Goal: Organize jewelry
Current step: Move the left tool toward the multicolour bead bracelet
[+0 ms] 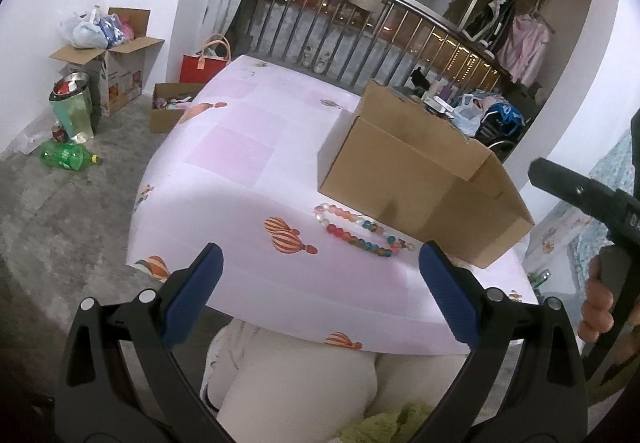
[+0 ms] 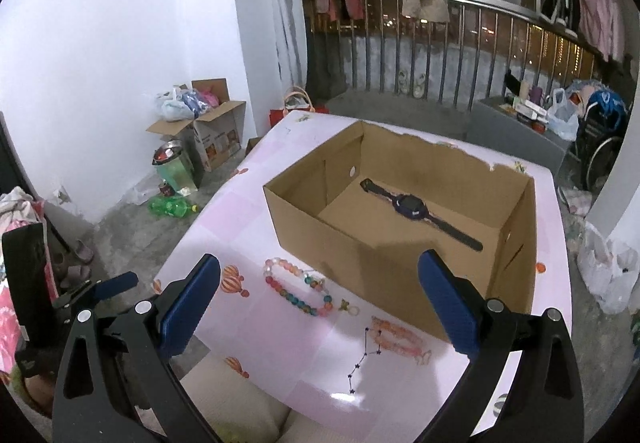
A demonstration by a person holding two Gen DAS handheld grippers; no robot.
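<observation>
An open cardboard box [image 2: 404, 259] [image 1: 420, 179] stands on the pink balloon-print table [image 2: 256, 203]. A dark watch [image 2: 416, 209] lies flat inside it. In front of the box lies a multicoloured bead bracelet [image 2: 298, 289] [image 1: 356, 229] with a small charm. Nearer the table's front edge lie a pink bead bracelet [image 2: 400, 335] and a thin dark chain [image 2: 360, 359]. My left gripper [image 1: 320, 283] is open and empty, low before the front edge. My right gripper [image 2: 320, 291] is open and empty above the jewelry. The left gripper's blue fingers [image 2: 116, 283] show at the left of the right wrist view.
A person's legs [image 1: 296, 383] sit under the table's front edge. A hand [image 1: 600, 303] holds the right gripper's handle. The floor at left holds cardboard boxes [image 1: 116, 71], a bin [image 1: 72, 103] and a green bottle [image 1: 68, 155]. A railing [image 2: 440, 55] with hanging clothes runs behind.
</observation>
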